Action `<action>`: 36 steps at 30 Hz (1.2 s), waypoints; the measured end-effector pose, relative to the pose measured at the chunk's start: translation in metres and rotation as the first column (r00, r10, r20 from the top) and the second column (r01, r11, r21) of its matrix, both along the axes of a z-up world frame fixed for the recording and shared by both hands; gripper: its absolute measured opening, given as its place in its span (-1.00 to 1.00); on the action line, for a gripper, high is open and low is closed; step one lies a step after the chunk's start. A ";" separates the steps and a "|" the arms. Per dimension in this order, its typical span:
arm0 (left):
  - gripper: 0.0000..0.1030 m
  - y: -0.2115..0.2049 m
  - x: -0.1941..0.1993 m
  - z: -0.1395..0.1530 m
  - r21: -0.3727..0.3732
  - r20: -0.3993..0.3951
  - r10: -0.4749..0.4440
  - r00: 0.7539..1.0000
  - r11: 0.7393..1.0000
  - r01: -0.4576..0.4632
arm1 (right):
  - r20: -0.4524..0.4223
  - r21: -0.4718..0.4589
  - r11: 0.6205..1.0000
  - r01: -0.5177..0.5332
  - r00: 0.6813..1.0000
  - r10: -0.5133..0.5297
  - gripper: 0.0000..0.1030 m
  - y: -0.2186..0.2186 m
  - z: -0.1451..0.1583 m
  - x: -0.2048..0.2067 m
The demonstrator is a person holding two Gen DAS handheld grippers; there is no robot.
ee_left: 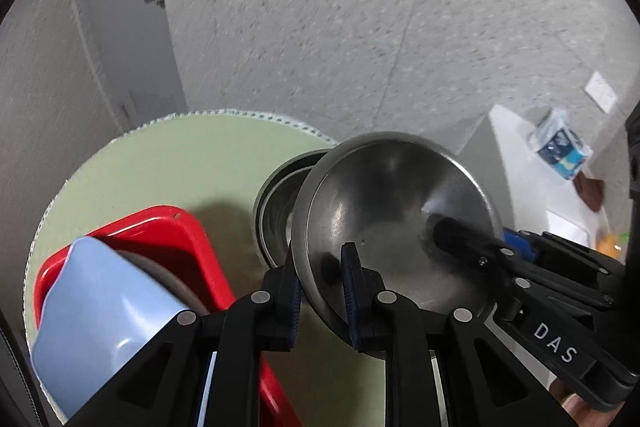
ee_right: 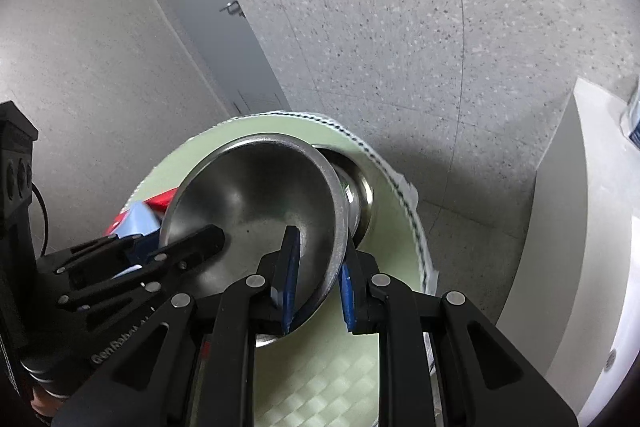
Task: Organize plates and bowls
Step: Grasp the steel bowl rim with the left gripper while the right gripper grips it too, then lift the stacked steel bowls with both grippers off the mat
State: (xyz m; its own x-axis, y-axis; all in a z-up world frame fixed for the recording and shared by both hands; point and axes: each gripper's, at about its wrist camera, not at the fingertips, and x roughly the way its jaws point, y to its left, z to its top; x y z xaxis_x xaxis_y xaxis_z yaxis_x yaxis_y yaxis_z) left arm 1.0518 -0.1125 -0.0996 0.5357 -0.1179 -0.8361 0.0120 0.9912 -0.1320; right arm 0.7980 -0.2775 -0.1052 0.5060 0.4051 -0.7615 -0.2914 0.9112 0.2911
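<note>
Both grippers, left gripper (ee_left: 322, 291) and right gripper (ee_right: 316, 281), pinch opposite rims of 1 shiny steel bowl (ee_left: 394, 227), steadying it above stacked steel bowls (ee_left: 276, 203), probably for nesting.

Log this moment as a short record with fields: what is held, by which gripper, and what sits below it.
held item: steel bowl, tilted, lifted over the table
left gripper: shut on the bowl's rim, one finger inside
right gripper: shut on the opposite rim, one finger inside
behind the held bowl: second steel bowl on the green mat
left side of mat: red bin with a light blue dish in it
background: speckled floor, grey door
</note>
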 end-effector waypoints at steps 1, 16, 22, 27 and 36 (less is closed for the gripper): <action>-0.71 -0.002 0.013 -0.005 0.004 -0.011 0.005 1.000 1.000 -0.005 | -0.013 -0.006 1.000 -0.007 1.000 0.007 -0.65 0.001 -0.005 0.009; -0.61 -0.017 0.104 -0.055 0.046 -0.102 0.048 0.994 0.998 -0.044 | -0.054 -0.111 0.992 -0.056 0.997 0.050 -0.60 0.013 -0.033 0.044; -0.50 -0.021 0.101 -0.058 0.051 -0.093 0.036 0.995 0.998 -0.031 | -0.056 -0.119 0.992 -0.047 0.998 0.041 -0.58 0.012 -0.035 0.049; -0.24 -0.012 0.098 -0.059 0.013 -0.090 0.043 0.995 0.999 -0.042 | -0.051 -0.103 0.994 -0.037 0.998 0.032 -0.58 0.008 -0.030 0.050; 0.14 0.001 0.086 -0.045 -0.034 -0.048 0.042 0.998 0.998 -0.043 | -0.036 -0.071 0.997 0.016 0.999 -0.019 -0.11 -0.013 -0.020 0.053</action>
